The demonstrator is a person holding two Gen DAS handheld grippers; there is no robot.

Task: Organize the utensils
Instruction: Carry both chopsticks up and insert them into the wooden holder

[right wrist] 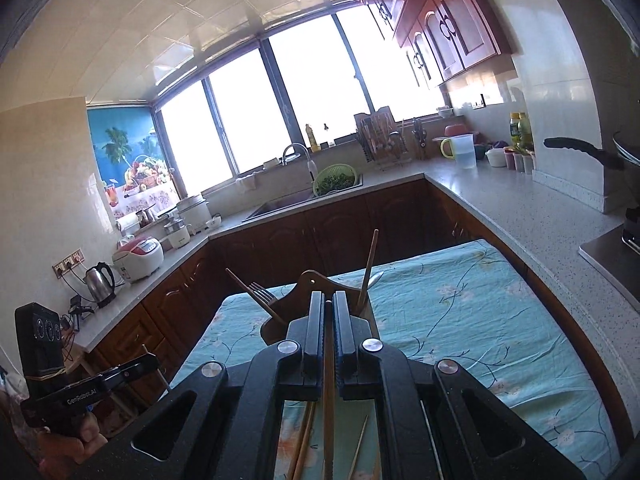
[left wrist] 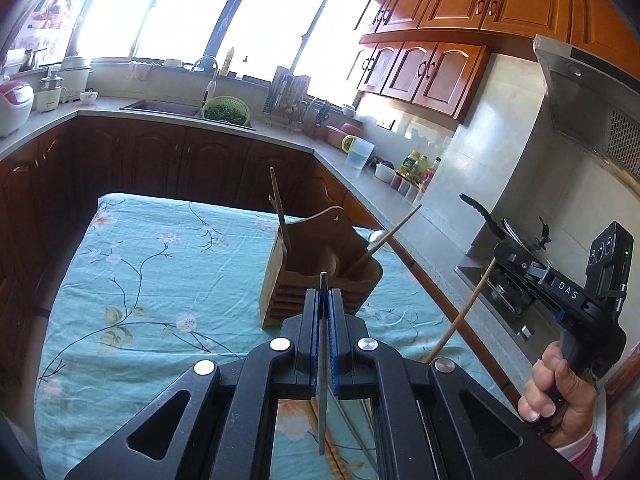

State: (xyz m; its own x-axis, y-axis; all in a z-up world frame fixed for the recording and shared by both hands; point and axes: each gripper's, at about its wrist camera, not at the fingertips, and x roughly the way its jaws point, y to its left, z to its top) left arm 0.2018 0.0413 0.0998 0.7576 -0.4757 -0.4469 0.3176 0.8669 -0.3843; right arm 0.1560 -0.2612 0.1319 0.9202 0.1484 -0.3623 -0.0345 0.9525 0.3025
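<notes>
A wooden utensil holder [left wrist: 320, 276] stands on the floral cloth, holding chopsticks, a fork and a spoon; it also shows in the right wrist view [right wrist: 280, 320]. My left gripper [left wrist: 324, 296] is shut on a thin flat metal utensil [left wrist: 322, 380], raised just short of the holder. My right gripper [right wrist: 328, 308] is shut on a wooden chopstick [right wrist: 329, 392], also raised near the holder. In the left wrist view the right gripper [left wrist: 500, 256] shows at the right with its chopstick [left wrist: 460, 312] slanting down. More chopsticks [right wrist: 304, 440] lie on the cloth below.
The table with the teal floral cloth [left wrist: 160, 280] stands inside a U-shaped kitchen counter [right wrist: 500, 200]. A sink with a green colander [left wrist: 224, 112] lies at the back. A stove with a pan [left wrist: 520, 232] is on the right.
</notes>
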